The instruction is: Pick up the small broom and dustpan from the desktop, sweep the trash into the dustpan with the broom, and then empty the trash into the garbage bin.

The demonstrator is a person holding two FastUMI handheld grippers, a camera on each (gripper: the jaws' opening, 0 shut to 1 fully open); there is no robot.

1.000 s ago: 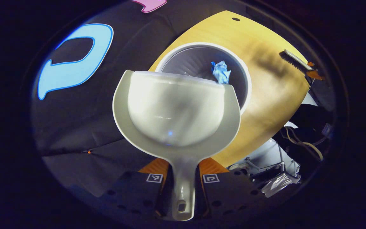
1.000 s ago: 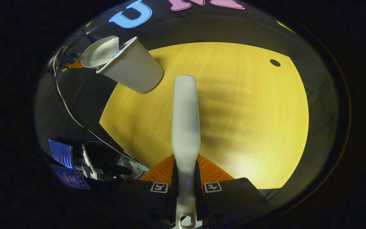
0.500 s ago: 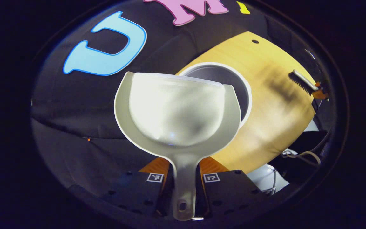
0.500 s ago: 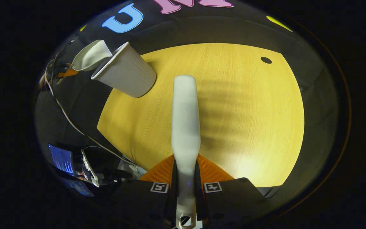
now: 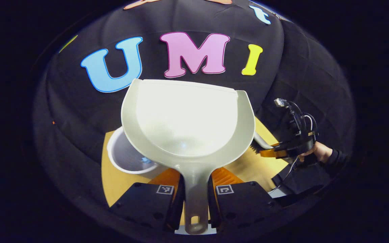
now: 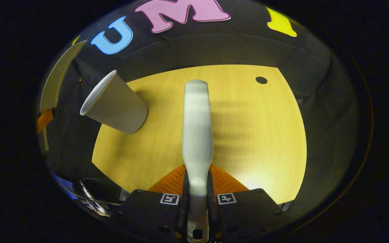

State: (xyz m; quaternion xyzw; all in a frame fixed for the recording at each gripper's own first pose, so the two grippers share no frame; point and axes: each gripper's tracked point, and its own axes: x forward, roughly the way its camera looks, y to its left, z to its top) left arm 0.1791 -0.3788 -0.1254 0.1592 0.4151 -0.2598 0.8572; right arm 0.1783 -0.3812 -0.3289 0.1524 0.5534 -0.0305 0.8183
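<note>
**Lifting the emptied dustpan away from the bin**

Standing beside the booth, I see the left gripper (image 5: 194, 199) with its jaws clamped on the handle of the pale grey plastic dustpan (image 5: 186, 121), whose scoop is now raised toward the cloth wall and looks bare inside. The white round plastic garbage bin (image 5: 120, 158) stands on the yellow wooden tabletop (image 5: 113, 184), low and to the left behind the pan, with a crumpled scrap of blue paper trash (image 5: 145, 160) lying in it.

A second ago the pan was tipped over the bin's mouth and the blue scrap sat just past its lip; half a second ago the pan had begun to level. Now it has swung up and clear of the rim, so I judge the emptying is done and what remains is putting the tools down.

The right gripper (image 6: 197, 202) has its jaws closed on the handle of the small grey plastic broom (image 6: 197, 128), which points out over the bare tabletop. From that side the bin (image 6: 115, 106) now stands alone near the back left edge, with the dustpan (image 6: 57, 79) drawn off to the far left rather than over the rim as before. In the left gripper view a hand (image 5: 319, 153) in a dark sleeve holds the right gripper at the far right.
</note>
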